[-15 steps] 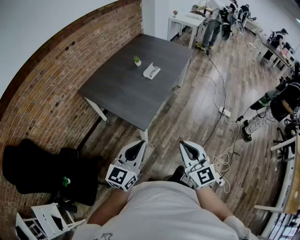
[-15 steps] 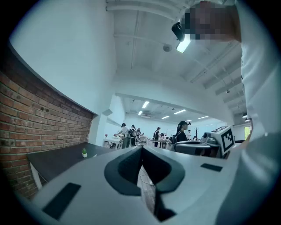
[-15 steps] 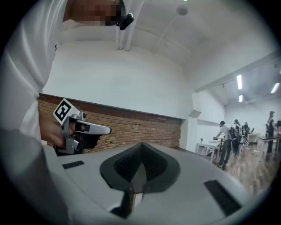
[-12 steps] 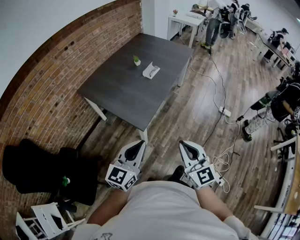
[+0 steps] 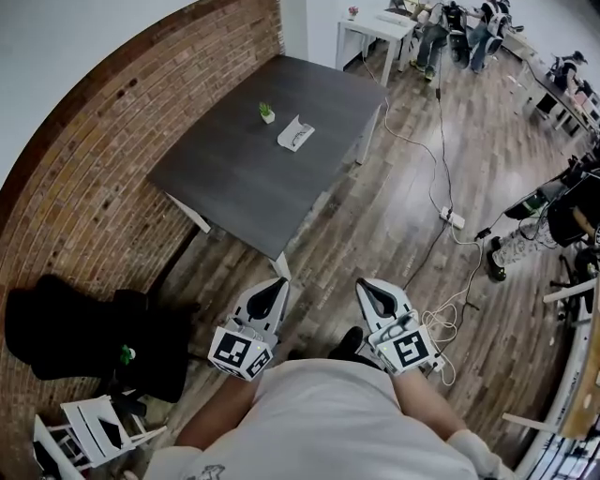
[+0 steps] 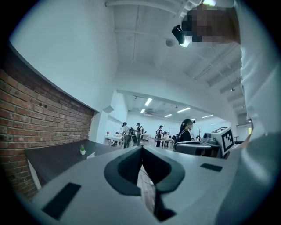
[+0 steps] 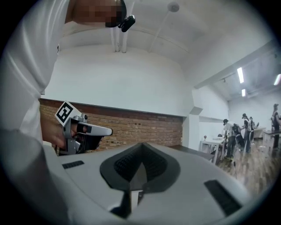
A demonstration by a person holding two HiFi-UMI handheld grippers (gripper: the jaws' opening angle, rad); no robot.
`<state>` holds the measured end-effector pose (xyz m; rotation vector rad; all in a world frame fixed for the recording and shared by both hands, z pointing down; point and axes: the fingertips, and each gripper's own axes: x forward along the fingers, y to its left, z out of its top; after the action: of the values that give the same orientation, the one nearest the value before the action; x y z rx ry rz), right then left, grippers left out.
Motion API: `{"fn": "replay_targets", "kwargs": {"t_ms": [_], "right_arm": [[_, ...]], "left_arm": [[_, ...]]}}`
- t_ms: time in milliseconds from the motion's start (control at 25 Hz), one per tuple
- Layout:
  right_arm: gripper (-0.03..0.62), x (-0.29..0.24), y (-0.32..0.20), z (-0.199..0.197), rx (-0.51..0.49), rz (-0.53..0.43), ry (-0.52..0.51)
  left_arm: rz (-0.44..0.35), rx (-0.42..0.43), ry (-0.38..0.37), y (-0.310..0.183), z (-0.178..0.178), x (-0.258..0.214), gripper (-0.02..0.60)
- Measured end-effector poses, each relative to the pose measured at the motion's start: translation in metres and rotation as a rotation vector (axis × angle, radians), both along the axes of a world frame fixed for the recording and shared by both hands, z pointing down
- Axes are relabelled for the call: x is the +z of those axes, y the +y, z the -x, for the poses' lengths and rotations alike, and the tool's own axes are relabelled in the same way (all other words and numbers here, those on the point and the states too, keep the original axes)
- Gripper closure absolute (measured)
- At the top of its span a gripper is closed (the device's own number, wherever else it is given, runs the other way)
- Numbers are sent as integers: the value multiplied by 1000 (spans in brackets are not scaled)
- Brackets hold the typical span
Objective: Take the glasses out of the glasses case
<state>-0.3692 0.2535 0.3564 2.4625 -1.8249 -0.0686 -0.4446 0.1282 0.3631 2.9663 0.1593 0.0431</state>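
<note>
The white glasses case lies open on the dark grey table, far ahead of me, with a small potted plant beside it. Both grippers are held level close to my body, well short of the table. My left gripper is shut with nothing between its jaws; in the left gripper view its jaws meet, and the plant and table show far off. My right gripper is shut too and holds nothing. Whether glasses lie in the case is too small to tell.
A brick wall runs along the left. Black bags and a white chair sit at lower left. Cables and a power strip cross the wooden floor on the right. People stand at white tables at the back.
The table and case sit a little higher and further left in the head view. Both grippers stay shut in the same place by my body.
</note>
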Motion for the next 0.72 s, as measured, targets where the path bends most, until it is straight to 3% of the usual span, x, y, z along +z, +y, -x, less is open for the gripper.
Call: {"fn": "replay_targets", "kwargs": {"t_ms": [200, 440, 720], "right_arm": [[586, 1, 20, -40, -17, -15, -11], [482, 6, 51, -90, -46, -20, -39], [461, 19, 92, -136, -24, -31, -62]], "left_arm": [[2, -14, -4, 16, -38, 1, 571], [-1, -16, -20, 43, -88, 6, 571], [-15, 26, -46, 82, -136, 18, 571]]}}
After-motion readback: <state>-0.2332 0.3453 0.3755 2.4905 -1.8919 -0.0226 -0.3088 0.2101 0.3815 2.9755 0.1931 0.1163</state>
